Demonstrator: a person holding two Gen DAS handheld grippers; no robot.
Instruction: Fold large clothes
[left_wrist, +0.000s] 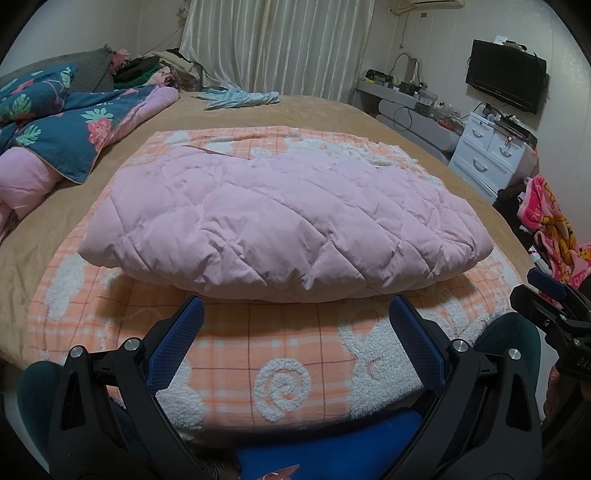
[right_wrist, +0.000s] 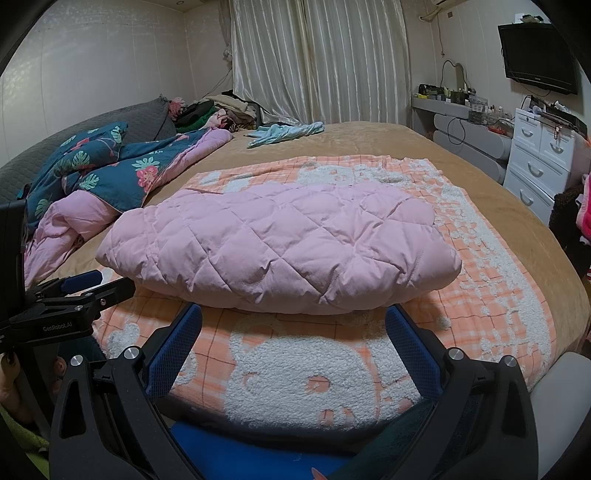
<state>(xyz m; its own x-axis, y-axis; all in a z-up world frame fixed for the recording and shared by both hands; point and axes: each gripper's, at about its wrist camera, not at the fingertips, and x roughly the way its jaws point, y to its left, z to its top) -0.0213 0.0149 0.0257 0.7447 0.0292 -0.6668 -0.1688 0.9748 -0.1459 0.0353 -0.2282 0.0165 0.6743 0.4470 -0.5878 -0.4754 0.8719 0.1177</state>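
Fingers first: on our left gripper (left_wrist: 295, 314) the blue pads are spread wide with nothing between them, and our right gripper (right_wrist: 293, 321) is the same, wide apart and empty. Both hang just short of the near edge of the jacket, not touching it.

Bed (left_wrist: 325, 110): tan cover, fills most of both views. On it lies an orange plaid blanket (left_wrist: 258, 347) with white fleecy cartoon shapes, spread flat and reaching the near edge.

Pink quilted jacket (left_wrist: 280, 221) sits folded into a puffy rectangular bundle in the middle of the plaid blanket, long side across our view. We can't tell sleeves or collar from these angles.

Dark blue flowered quilt (left_wrist: 74, 125) with pink lining is bunched at the far left of the bed, well apart from the jacket. Striped curtain (left_wrist: 277, 44) hangs behind the bed. White drawer unit (left_wrist: 487, 151) stands to the right of the bed, with a black TV (left_wrist: 506, 75) on the wall above it.

Pile of clothes (left_wrist: 162, 66) at the far left corner, near the curtain. Light blue garment (left_wrist: 240, 98) lies crumpled on the far side of the bed. Pink patterned cloth (left_wrist: 550, 221) sits at the right edge, beside the bed.
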